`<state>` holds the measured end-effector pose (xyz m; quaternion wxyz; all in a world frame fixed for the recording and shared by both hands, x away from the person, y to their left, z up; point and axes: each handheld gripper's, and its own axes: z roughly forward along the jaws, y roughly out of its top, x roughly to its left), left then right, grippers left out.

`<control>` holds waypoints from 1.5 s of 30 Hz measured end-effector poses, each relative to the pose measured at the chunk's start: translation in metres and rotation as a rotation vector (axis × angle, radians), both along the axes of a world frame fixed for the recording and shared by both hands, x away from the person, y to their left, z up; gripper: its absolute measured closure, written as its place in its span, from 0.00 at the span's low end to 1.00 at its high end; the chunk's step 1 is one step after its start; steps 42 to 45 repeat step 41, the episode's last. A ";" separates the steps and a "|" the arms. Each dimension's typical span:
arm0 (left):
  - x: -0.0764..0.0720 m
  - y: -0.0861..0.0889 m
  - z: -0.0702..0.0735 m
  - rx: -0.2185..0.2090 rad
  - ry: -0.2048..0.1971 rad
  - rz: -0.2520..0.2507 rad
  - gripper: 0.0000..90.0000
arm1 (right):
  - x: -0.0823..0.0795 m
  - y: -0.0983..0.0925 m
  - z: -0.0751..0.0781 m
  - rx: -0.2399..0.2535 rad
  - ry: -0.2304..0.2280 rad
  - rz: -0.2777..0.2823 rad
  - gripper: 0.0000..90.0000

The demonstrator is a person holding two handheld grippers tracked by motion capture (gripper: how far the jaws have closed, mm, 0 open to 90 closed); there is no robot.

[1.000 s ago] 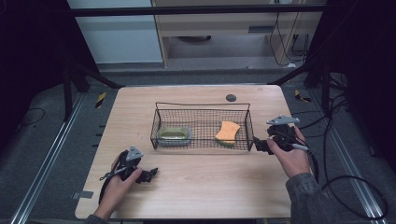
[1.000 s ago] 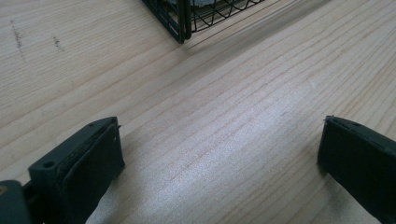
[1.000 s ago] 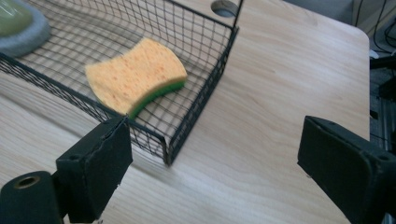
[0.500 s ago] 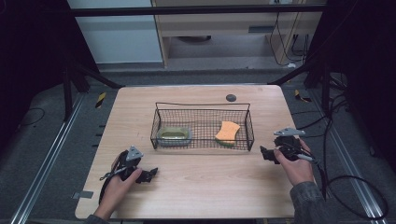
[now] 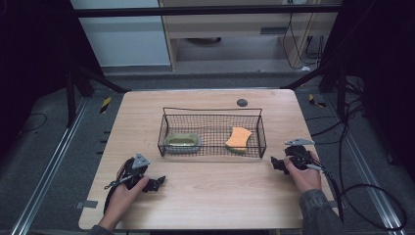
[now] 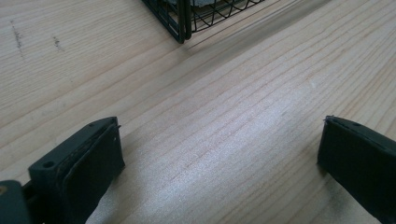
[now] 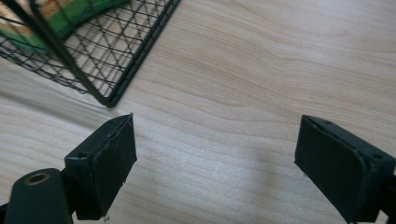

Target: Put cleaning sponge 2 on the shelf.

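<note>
A black wire basket [image 5: 212,131] stands in the middle of the wooden table [image 5: 205,200]. In it lie an orange sponge with a green underside [image 5: 238,138] at the right and an olive-green dish [image 5: 182,142] at the left. My left gripper [image 5: 155,183] rests on the table in front of the basket's left corner [image 6: 182,28], open, nothing between its jaws. My right gripper [image 5: 275,164] rests just off the basket's right front corner [image 7: 108,99], open and empty as well. The sponge's green edge [image 7: 70,21] shows through the mesh.
A small dark round disc [image 5: 242,102] lies near the table's far edge behind the basket. Black frame posts and cables flank the table on both sides. Bare wood stretches between the two grippers in front of the basket.
The right gripper has drawn back from the basket's right end toward the person and settled lower on the table. The left gripper has stayed put.
</note>
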<state>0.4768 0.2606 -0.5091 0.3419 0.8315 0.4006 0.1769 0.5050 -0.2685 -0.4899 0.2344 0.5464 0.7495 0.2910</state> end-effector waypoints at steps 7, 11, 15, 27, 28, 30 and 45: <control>0.000 0.000 0.000 0.000 0.000 0.000 0.00 | 0.004 -0.009 -0.008 0.037 -0.004 -0.050 0.14; 0.000 0.000 0.000 0.000 0.000 0.000 0.00 | 0.006 -0.014 -0.013 0.049 -0.006 -0.076 0.14; 0.000 0.000 0.000 0.000 0.000 0.000 0.00 | 0.007 -0.017 -0.017 0.065 -0.012 -0.086 0.13; 0.000 0.000 0.000 0.000 0.001 0.000 0.00 | 0.008 -0.009 -0.022 0.052 -0.046 -0.110 0.05; 0.001 0.000 0.000 0.000 0.001 0.001 0.00 | 0.008 -0.009 -0.022 0.051 -0.045 -0.113 0.04; 0.001 0.000 0.000 0.000 0.001 0.003 0.00 | 0.007 -0.006 -0.022 0.049 -0.038 -0.106 0.02; 0.011 0.002 0.000 -0.001 -0.001 0.071 0.00 | -0.001 0.007 -0.023 0.045 -0.035 -0.068 0.01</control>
